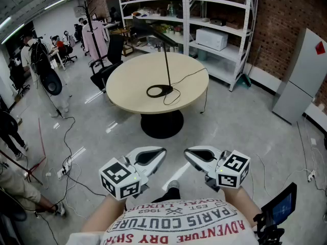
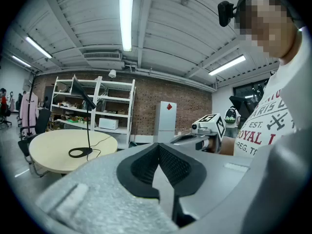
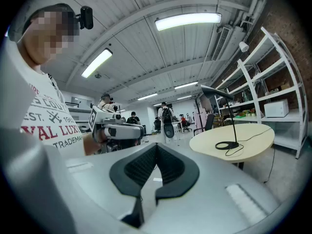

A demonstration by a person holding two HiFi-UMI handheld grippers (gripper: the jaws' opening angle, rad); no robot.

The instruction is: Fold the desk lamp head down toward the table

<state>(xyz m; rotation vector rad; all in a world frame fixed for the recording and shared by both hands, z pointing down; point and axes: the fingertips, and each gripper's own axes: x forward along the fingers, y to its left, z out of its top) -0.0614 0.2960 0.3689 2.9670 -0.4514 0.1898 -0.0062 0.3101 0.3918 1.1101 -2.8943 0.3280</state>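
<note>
Left gripper (image 1: 162,151) and right gripper (image 1: 187,152) closed, empty; I'd approach the slim black desk lamp (image 1: 167,70), pressing its head gently.

1. The left gripper (image 1: 162,151) has its jaws pressed together and empty. It is held about level, well short of the round table (image 1: 134,83).
2. The right gripper (image 1: 187,152) is the same, its tip near the left's.
3. The left forearm (image 1: 99,216) and right forearm (image 1: 244,202) are tucked against the torso.

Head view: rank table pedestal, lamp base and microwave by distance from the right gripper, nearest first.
1. Table pedestal: on the floor, just ahead of the right gripper.
2. Lamp base: on the tabletop, near its middle.
3. Microwave: on the shelf unit by the far brick wall.
</note>
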